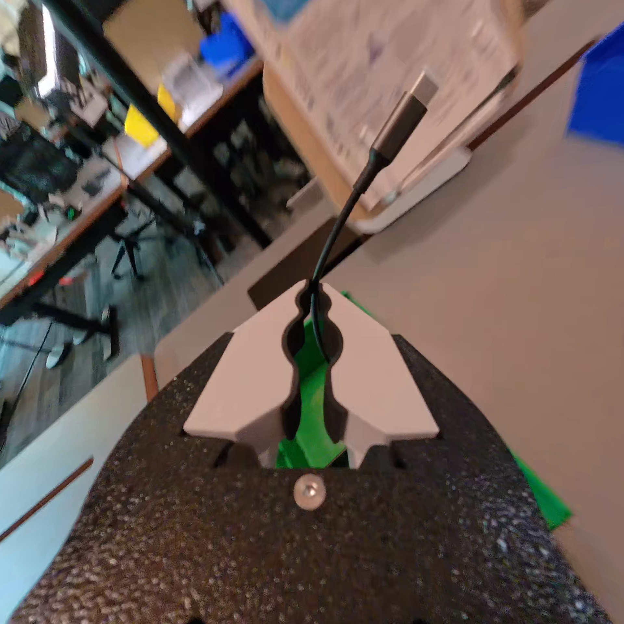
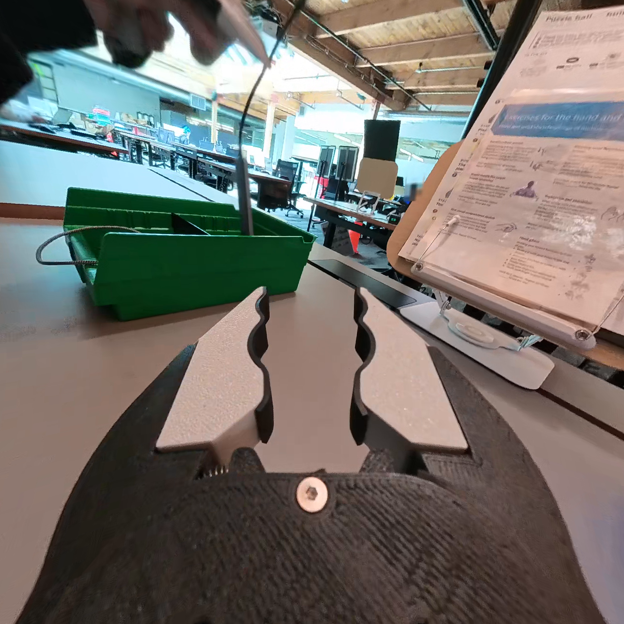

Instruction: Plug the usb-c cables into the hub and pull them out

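In the left wrist view my left gripper (image 1: 314,287) is shut on a thin black USB-C cable (image 1: 332,236). Its grey plug (image 1: 403,118) sticks out ahead of the fingertips, in the air. A green bin (image 1: 309,405) lies below the fingers. In the right wrist view the left gripper (image 2: 250,40) is a blur at the top left. The black cable (image 2: 251,98) hangs from it, with its plug (image 2: 244,199) over the green bin (image 2: 189,266). A grey braided cable (image 2: 54,246) loops out of the bin's left end. My right gripper (image 2: 310,297) is open and empty, low over the table. I cannot make out the hub.
A document stand (image 2: 489,304) with printed sheets (image 2: 540,189) stands at the right on the grey table (image 2: 84,354); it also shows in the left wrist view (image 1: 388,101). A blue box (image 1: 601,94) sits at the far right. Other desks and chairs stand beyond the table edge. The grippers' ends are close to 30 cm from one another.
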`<state>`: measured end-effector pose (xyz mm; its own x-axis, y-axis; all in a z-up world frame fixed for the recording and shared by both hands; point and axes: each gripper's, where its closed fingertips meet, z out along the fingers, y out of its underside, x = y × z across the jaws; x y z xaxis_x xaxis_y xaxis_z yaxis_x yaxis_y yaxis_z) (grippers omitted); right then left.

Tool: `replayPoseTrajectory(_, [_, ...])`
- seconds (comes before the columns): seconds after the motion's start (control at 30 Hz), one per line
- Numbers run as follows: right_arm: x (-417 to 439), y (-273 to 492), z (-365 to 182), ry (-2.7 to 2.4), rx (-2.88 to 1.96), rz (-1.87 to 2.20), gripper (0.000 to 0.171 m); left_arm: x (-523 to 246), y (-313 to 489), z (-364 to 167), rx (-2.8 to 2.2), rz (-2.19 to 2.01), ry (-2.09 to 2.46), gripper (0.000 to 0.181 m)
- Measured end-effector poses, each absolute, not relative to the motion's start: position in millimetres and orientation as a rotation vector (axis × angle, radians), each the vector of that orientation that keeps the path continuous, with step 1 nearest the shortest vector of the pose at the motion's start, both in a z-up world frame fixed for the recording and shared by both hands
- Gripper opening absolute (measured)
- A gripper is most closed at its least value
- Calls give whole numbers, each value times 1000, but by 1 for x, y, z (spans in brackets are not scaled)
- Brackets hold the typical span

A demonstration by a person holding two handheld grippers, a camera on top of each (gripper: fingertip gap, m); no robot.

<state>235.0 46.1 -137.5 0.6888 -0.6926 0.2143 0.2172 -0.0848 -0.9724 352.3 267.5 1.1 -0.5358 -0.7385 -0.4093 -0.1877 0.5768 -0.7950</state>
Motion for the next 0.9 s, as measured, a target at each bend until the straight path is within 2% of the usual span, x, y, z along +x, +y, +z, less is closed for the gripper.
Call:
replayPoseTrajectory(0.03, [234,46,-137,403,-1474,-794,51,341,250,18,-693,-978,2020,1])
replayPoseTrajectory(0.13, [228,47,-129,346,-1438,-740,55,311,199,47,-554,-1137,2005,1])
replayPoseTrajectory(0.27, [221,45,-119,305,-1382,-662,60,288,147,59,-446,-1263,1990,0])
replayPoseTrajectory(0.37, [214,43,-111,248,-1365,-602,71,272,104,58,-367,-1433,2027,1])
replayPoseTrajectory(0.47, [203,45,-107,230,-1343,-379,90,272,78,46,-293,-1525,2032,1])
replayPoseTrajectory(0.6, [185,56,-120,223,-1387,-65,86,265,56,48,-201,-1804,1971,1])
replayPoseTrajectory(0.7, [178,54,-107,230,-1301,54,79,257,50,56,-135,-1978,1939,0])
replayPoseTrajectory(0.83, [192,46,-105,311,-1258,29,72,244,44,66,-42,-2109,1888,0])
replayPoseTrajectory(0.9, [205,40,-106,366,-1255,-87,60,232,39,68,24,-2157,1882,0])
